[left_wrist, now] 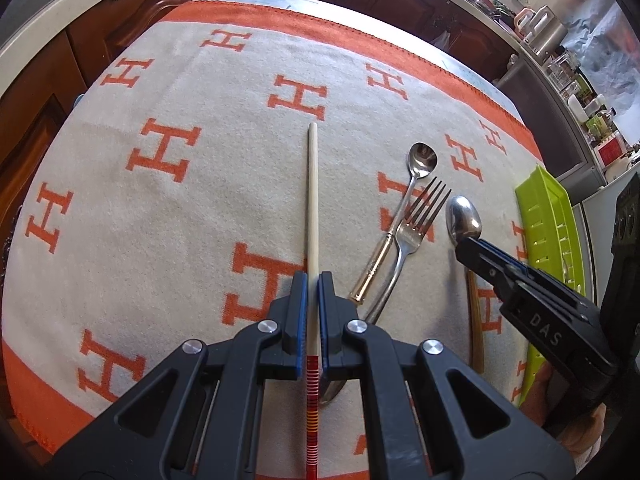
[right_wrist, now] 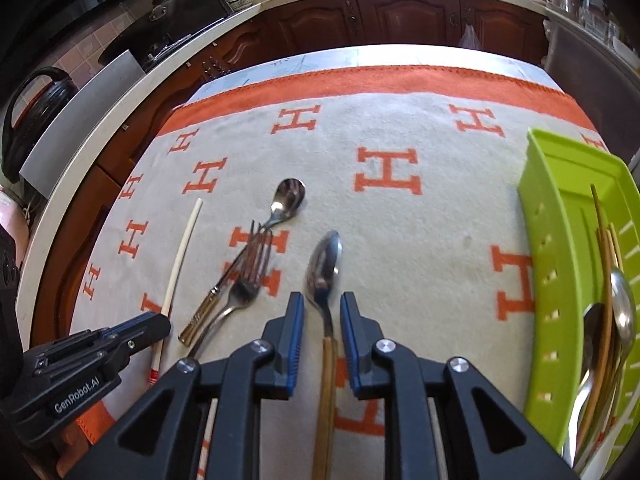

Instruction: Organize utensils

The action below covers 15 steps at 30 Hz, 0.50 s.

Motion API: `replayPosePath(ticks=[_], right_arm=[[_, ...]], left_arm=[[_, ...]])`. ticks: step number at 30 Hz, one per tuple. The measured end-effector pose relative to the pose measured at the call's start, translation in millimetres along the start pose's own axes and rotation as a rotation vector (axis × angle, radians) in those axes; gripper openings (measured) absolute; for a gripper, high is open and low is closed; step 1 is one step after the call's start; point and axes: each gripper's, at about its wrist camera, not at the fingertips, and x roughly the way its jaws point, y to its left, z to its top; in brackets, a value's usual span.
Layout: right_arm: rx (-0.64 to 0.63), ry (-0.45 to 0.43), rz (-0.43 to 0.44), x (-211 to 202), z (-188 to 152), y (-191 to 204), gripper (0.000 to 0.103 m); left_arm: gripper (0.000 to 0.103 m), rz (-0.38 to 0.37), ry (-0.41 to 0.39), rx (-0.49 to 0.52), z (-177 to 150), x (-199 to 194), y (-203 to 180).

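The table [right_wrist: 376, 54] is covered by a beige woven cloth with orange H letters and an orange border [right_wrist: 400, 216]; dark wooden cabinets [right_wrist: 400, 16] stand beyond its far edge.

To the right of the right claw [right_wrist: 322, 304] lies a lime-green slotted plastic tray [right_wrist: 560, 280]. It holds several spoons and wooden-handled pieces, blurred and not countable.

Left claw [left_wrist: 313, 284]: jaws narrow, pads pressed on a long cream chopstick with a red-and-yellow striped end [left_wrist: 312, 200]. The stick runs straight ahead from the claw, its pale tip far forward over the cloth; whether the tip touches the cloth cannot be told.

Right claw: jaws part-open, clear gaps on both sides of a steel spoon with a wooden handle [right_wrist: 324, 276]. The spoon lies on the cloth between the pads, its bowl ahead of the fingertips and its handle running back under the claw. The pads do not press on it.

Between the two claws, ahead and to the left of the right claw, lie a steel fork [right_wrist: 244, 280] and a small steel spoon with a gold-toned handle [right_wrist: 276, 208]. Their handles sit close side by side, and the fork's tines cross the spoon's shaft. Both rest on the cloth, apart from either claw.
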Motion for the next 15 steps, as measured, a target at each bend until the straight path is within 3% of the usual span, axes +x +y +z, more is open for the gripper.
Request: replayPosePath(ticks=[3,6,8,15], right_arm=[[-0.040,-0.020,-0.028,4,2,8,0.018],[-0.078,-0.038,-0.045,6,1,14,0.010],[-0.066,-0.040,-0.023,4,1,12,0.002],[0.002,-0.062,0.064,-20,-5,-1,0.002]], left_arm=[[0.003,-0.005,-0.001,-0.002,1,1,2],[0.003,-0.013,-0.003,-0.002,2,1,2],[0.003,-0.023,-0.006,-0.002,2,1,4],[0.003,-0.064,-0.017,-0.003,1,-8,3]])
